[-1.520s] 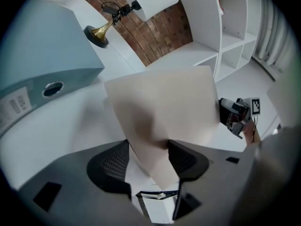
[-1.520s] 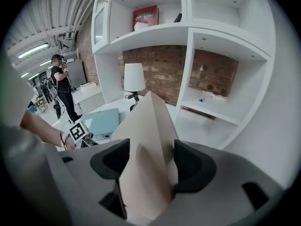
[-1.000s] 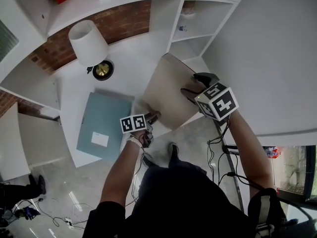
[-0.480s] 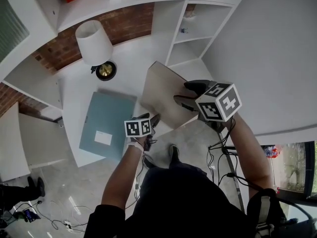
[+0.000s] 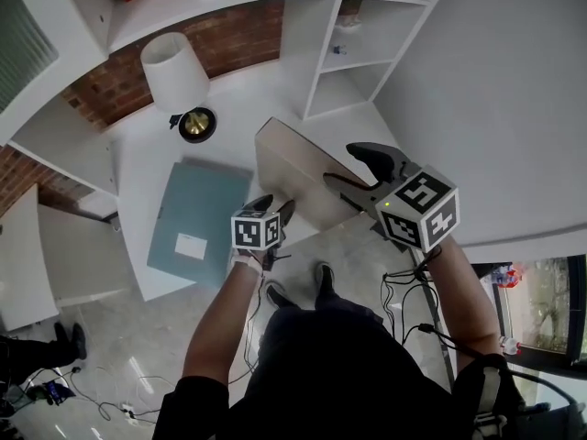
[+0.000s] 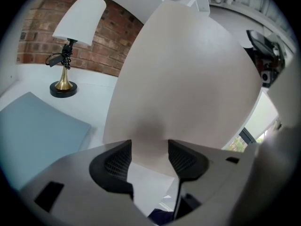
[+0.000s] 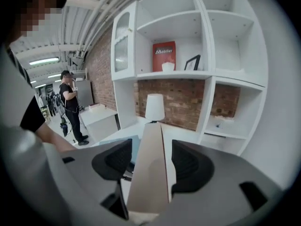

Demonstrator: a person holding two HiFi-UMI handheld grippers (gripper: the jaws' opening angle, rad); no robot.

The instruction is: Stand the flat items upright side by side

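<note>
Currently, beige board point(image 5: 298, 168) tipped up right of blue folder point(image 5: 193, 232), right gripper point(image 5: 347, 165) just closed in, clamping its edge, left gripper point(image 5: 273, 205) jaws apart nearer folder.

This is looking like a living-room set built inside a larger work hall. A white shelf unit point(image 7: 207, 55) is standing against a brick wall point(image 7: 188, 102), carrying a red box point(image 7: 163, 56) and a picture frame point(image 7: 192, 62), and a table lamp point(image 5: 174, 71) is sitting on the white worktop point(image 5: 138, 181). Behind the set, strip lights point(image 7: 44, 60) are glowing under a bare ceiling, cables point(image 5: 101, 397) are trailing across the floor, and a person point(image 7: 70, 105) is standing by a cabinet.
</note>
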